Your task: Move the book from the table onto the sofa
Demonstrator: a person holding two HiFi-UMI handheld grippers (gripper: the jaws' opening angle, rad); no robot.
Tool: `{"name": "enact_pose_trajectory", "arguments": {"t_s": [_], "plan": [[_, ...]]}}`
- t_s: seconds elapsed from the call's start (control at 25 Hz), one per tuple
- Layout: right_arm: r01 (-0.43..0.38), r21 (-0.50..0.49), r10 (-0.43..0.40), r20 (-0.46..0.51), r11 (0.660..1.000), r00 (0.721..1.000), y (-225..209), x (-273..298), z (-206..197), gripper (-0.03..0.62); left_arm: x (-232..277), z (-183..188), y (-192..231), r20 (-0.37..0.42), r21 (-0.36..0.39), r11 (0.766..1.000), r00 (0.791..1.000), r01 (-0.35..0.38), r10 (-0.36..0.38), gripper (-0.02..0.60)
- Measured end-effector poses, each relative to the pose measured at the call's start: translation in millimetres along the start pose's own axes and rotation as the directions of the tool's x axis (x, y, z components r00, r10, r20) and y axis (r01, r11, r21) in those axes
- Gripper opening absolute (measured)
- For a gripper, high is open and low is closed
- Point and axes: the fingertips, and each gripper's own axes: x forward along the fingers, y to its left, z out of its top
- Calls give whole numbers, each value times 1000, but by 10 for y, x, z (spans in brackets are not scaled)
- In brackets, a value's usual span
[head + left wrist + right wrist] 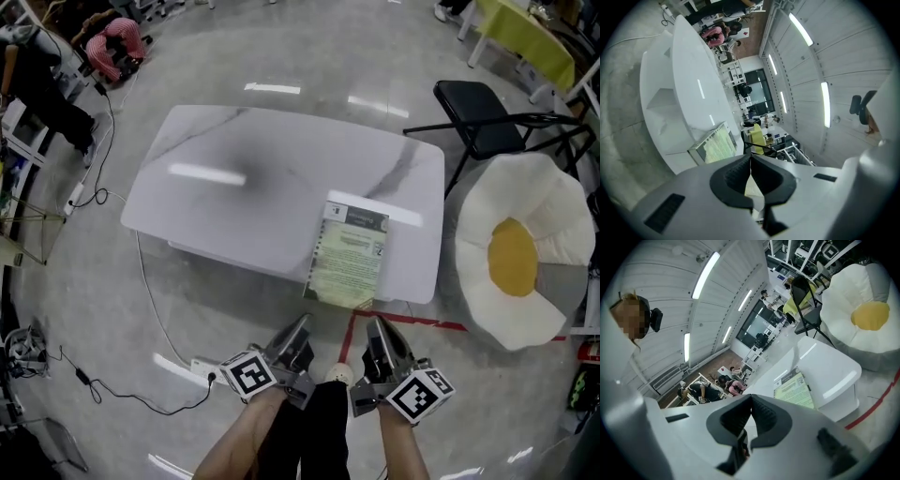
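A pale green book [350,253] lies flat on the white marble-look table [244,197], at its near right corner, overhanging the front edge a little. The same book [717,145] [794,390] shows ahead of both grippers. My left gripper [302,323] and right gripper [375,326] hang side by side just short of the table's front edge, below the book, touching nothing. Each has its jaws shut with nothing between them. The egg-shaped sofa cushion [520,248], white with a yellow centre, sits on the floor to the right of the table.
A black folding chair [487,117] stands behind the egg cushion. Red tape [412,323] marks the floor near the table's right corner. A power strip and cables [202,370] lie on the floor at the left. People and desks fill the far room.
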Motion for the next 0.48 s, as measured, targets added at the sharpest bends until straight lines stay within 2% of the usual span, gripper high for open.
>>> {"name": "enact_pose_trajectory", "arguments": {"t_s": [0.2, 0.36, 0.4, 0.48], "plan": [[10, -16, -10, 16, 1000, 1000, -364, 134, -184, 11, 68, -81, 602, 43, -67, 996, 998, -52, 55, 11], [5, -10, -5, 23, 1000, 1000, -605, 248, -309, 11, 206, -113, 878, 62, -85, 996, 998, -26, 31, 20], [3, -8, -2, 23, 1000, 1000, -656, 274, -333, 11, 250, -133, 956, 60, -106, 994, 997, -32, 39, 65], [0, -8, 1, 23, 1000, 1000, -748, 322, -370, 11, 335, -198, 1154, 30, -121, 990, 997, -72, 76, 312]]}}
